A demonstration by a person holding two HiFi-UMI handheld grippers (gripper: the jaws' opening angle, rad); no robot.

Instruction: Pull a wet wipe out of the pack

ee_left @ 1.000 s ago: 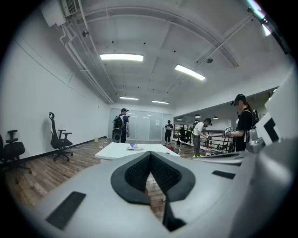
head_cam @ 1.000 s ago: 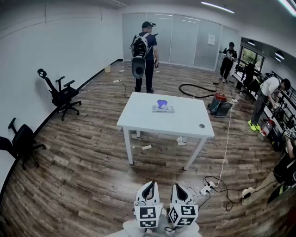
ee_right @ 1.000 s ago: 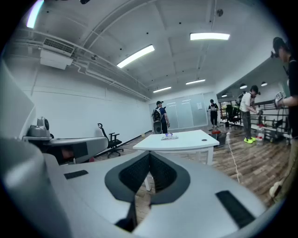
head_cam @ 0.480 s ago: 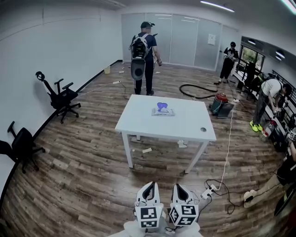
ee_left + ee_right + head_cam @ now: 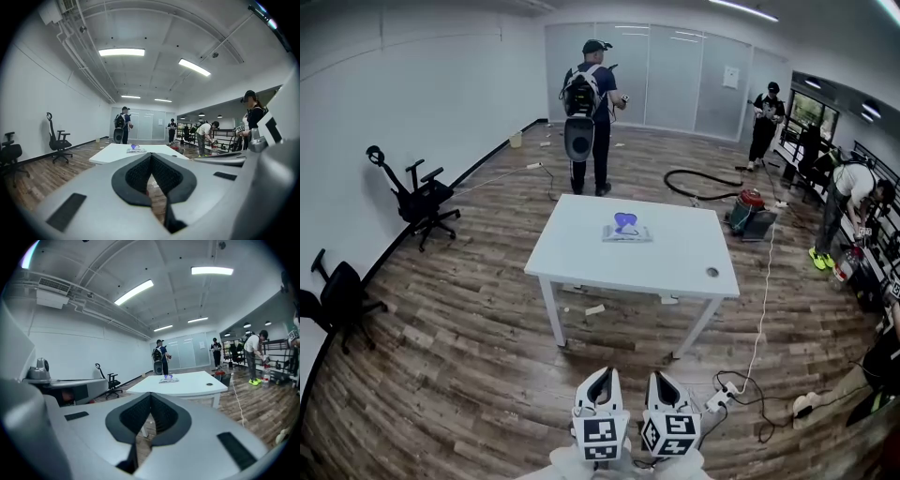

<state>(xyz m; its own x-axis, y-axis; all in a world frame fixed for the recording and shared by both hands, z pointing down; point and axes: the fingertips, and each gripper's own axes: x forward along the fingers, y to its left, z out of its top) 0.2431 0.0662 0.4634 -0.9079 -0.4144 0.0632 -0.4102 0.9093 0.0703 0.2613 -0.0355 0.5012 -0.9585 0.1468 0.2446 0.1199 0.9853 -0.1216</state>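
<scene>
Down at the bottom centre of the head view, the left gripper [image 5: 601,377] and the right gripper [image 5: 662,381] sit side by side, just apart. Both are clenched: each gripper's own view shows its dark pads pressed together at the tips with nothing between them.

Up ahead in the middle of the frame stands the white table [image 5: 675,267], well apart from both grippers, with wooden floor between. And there's the pack of wipes [image 5: 627,233], lying flat on the far half of the tabletop, a bluish wipe [image 5: 625,221] poking up from its top.

Beyond the table, top centre, a person with a backpack [image 5: 589,98] stands with their back turned. Two black office chairs [image 5: 417,192] line the wall at the left edge. A white cable [image 5: 761,309] trails across the floor at the right.
</scene>
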